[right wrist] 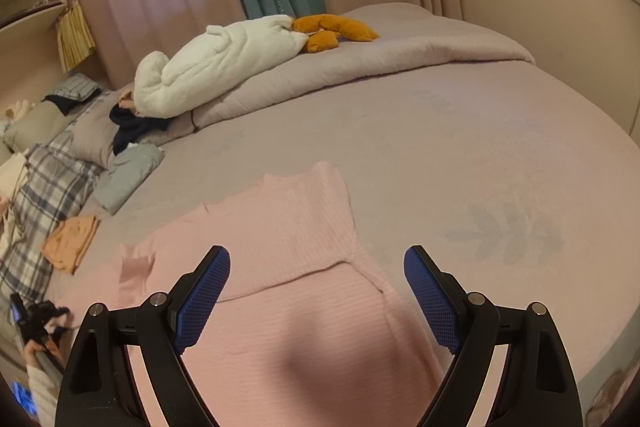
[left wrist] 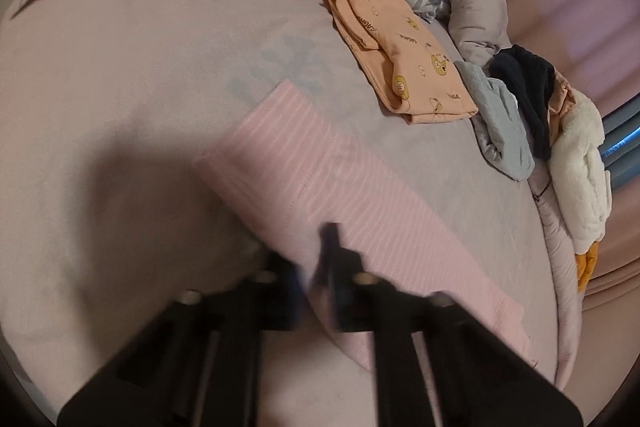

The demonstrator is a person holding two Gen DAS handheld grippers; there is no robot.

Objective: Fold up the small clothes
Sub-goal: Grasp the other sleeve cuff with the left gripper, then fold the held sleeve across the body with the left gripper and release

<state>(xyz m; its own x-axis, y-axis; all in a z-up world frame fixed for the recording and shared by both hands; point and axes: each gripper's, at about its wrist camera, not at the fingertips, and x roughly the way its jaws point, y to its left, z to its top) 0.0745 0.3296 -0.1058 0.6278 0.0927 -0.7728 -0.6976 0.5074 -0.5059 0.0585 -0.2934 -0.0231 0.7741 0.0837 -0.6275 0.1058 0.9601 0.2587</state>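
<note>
We have the left gripper point(left wrist: 316, 275) pinched shut on the near edge of the pink striped garment point(left wrist: 304, 179), whose long axis runs across the bed point(left wrist: 120, 87), while our right gripper point(right wrist: 318, 291) hovers wide open just above its near part.

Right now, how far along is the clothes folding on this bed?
Done: an orange printed garment and a grey one lie folded near the pillows. In hand: the pink striped garment, with the left claw shut on its edge and the right claw open above it. Left: a dark garment still crumpled.
</note>
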